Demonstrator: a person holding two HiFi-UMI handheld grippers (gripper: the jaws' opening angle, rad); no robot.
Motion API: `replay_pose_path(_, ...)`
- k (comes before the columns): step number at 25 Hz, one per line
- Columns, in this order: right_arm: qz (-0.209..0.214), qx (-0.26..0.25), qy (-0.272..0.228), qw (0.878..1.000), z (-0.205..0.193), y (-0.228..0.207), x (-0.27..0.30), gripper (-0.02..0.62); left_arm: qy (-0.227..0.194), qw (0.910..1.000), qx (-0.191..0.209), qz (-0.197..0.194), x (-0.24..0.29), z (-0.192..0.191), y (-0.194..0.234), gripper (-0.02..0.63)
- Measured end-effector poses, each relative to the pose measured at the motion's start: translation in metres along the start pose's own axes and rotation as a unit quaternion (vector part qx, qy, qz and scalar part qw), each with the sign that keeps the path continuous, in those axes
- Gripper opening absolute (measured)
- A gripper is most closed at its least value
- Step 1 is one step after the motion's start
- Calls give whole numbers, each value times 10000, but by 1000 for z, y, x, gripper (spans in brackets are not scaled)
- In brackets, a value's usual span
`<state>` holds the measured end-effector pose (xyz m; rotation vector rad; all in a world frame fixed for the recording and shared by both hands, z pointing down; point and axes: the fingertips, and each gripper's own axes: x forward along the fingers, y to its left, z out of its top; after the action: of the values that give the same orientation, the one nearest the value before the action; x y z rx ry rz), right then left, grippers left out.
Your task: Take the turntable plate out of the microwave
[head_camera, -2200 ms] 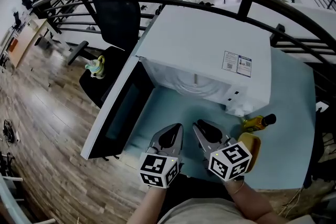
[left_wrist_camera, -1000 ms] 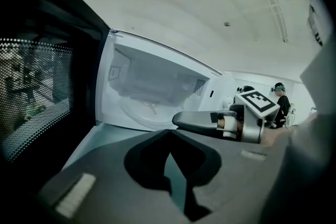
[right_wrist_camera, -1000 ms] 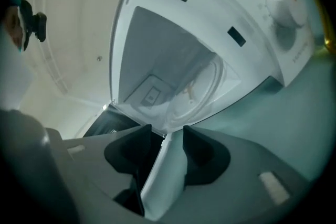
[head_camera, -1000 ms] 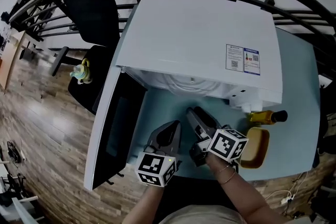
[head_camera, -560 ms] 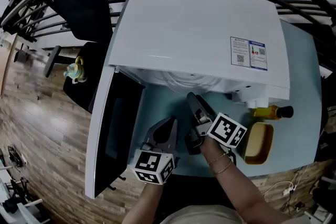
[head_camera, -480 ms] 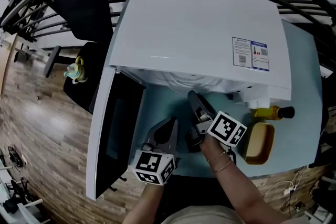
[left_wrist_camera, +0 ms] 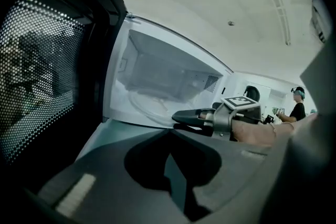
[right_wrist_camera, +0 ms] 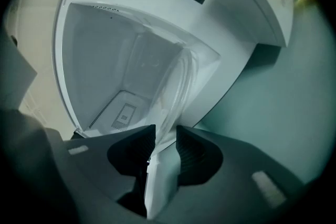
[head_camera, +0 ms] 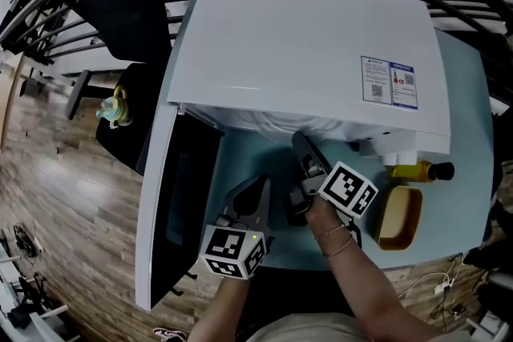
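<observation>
A pale blue table [head_camera: 240, 160] carries the white microwave [head_camera: 304, 36], a bottle of yellow liquid [head_camera: 413, 171] and a wooden dish [head_camera: 398, 216]

Head view looks steeply down on the boxy white microwave [head_camera: 304, 44] from its near side; both gripper views sit low, close, sharing its open cavity [left_wrist_camera: 168, 81].

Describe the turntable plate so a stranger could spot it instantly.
Find the white microwave on the pale blue table, door swung open. Low in its cavity is the turntable plate: the one round, clear glass disc among flat white walls.
</observation>
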<state>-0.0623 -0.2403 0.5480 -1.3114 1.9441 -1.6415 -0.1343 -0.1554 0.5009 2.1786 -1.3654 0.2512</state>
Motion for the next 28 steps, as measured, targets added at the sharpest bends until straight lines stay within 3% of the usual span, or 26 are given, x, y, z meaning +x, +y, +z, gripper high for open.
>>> replay_pose_path(12,106,113,51,9999,-2,2,-13,100,209,9994,-146,-237,9,-4,-2,2)
replay_pose_path(20,85,196,120,9997,-14,1,-30,94,212,9982,-408,-379,17,-6,-5,58)
replay_pose_path(28,125,152,199,9996,-21,0,-44,92,167,9931,-1074,-442,24,-10,3,120)
